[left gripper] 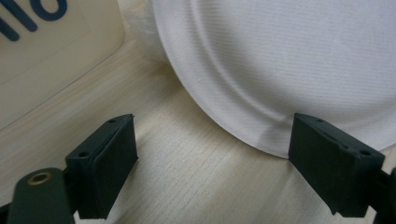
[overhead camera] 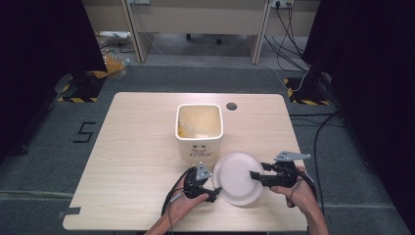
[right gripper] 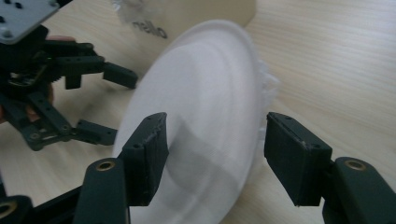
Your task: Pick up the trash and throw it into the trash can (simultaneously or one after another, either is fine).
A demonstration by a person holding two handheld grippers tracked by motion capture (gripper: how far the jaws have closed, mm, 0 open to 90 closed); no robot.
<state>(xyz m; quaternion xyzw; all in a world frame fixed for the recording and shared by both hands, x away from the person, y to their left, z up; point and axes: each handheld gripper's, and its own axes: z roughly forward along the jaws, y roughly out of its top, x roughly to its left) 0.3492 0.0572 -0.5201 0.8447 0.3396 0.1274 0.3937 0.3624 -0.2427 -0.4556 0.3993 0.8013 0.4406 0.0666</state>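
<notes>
A white paper plate lies on the wooden table just in front of a cream bin. My left gripper is at the plate's left rim, open. In the left gripper view the plate fills the top right and the gripper has bare table between its fingers, with the right finger against the rim. My right gripper reaches over the plate's right edge. In the right gripper view the plate looks blurred and tilted between the open fingers of that gripper.
The bin has blue lettering and holds yellowish scraps. Crinkled clear plastic shows beside the plate. A round dark grommet is set in the table's far side. Bare tabletop stretches to the left. Cables lie on the floor beyond.
</notes>
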